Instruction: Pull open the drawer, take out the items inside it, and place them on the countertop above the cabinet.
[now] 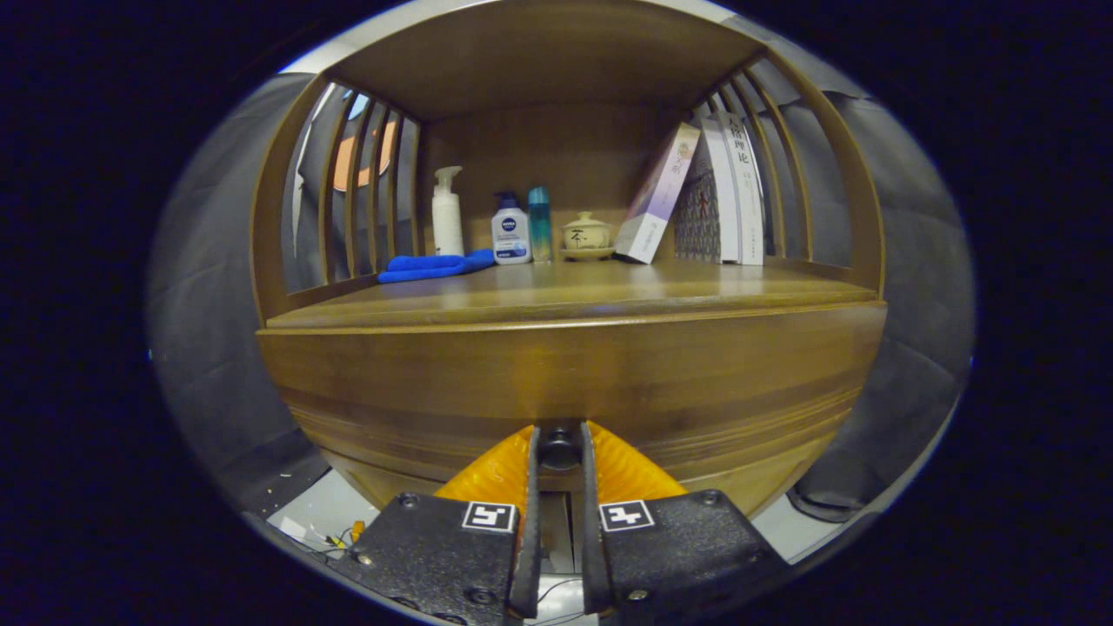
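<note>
The big wooden cabinet (574, 348) faces the gripper; its drawer (574, 391) is shut, a long front running side to side under the worktop (591, 291); the front half of the worktop is bare, with slatted sides at its left and right edges. Along the back edge stand leaning books (713, 196) near the right corner, a blue cloth (433, 265) near the left corner, a white pump bottle (447, 213), a white bottle with a blue cap (510, 230), a thin blue bottle (540, 223) and a small lidded cup on a saucer (586, 236). The small dark knob (559, 450) sits at the middle of the drawer front; the gripper (559, 448) is closed on it, one finger pressing each side.
</note>
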The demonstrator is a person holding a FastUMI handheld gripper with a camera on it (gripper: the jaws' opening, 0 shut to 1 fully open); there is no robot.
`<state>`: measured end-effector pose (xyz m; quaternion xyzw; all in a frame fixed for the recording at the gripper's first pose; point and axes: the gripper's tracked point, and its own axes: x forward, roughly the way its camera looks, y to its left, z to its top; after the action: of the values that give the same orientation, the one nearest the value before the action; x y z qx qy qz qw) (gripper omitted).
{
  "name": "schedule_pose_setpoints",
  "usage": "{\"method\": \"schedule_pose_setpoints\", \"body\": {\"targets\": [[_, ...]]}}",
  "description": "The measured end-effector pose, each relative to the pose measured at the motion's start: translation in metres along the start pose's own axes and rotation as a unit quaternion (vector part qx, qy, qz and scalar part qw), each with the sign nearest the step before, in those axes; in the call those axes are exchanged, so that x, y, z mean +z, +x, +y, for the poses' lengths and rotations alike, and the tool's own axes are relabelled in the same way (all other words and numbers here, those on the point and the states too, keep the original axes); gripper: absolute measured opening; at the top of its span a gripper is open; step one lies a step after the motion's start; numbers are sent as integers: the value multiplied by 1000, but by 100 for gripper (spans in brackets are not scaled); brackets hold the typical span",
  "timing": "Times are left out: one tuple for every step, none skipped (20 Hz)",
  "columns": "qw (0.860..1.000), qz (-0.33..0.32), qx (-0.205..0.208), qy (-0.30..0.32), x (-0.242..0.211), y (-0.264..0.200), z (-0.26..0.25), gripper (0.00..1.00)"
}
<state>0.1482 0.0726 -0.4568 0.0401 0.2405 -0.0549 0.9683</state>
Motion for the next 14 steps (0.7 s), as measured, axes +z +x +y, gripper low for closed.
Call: {"method": "schedule_pose_setpoints", "body": {"targets": [[1000,3,-4,-2,-1,0,0,22],[1000,5,-7,-2,-1,-1,-1,22],[1000,6,-10,0,-1,-3,-1,21],[1000,7,-11,2,-1,-5,-1,21],[1000,8,-11,5,-3,-9,0,21],[1000,8,-11,7,-6,-17,0,21],[1000,8,-10,8,-9,-27,0,21],[1000,8,-11,8,-11,-33,-2,21],[1000,9,-11,6,-12,-36,-3,21],[1000,9,-11,6,-13,-41,-4,21],[1000,9,-11,7,-15,-46,-3,21],[1000,9,-10,7,-17,-52,-3,21],[1000,8,-8,6,-19,-58,-3,21],[1000,8,-6,3,-21,-63,-3,21]]}}
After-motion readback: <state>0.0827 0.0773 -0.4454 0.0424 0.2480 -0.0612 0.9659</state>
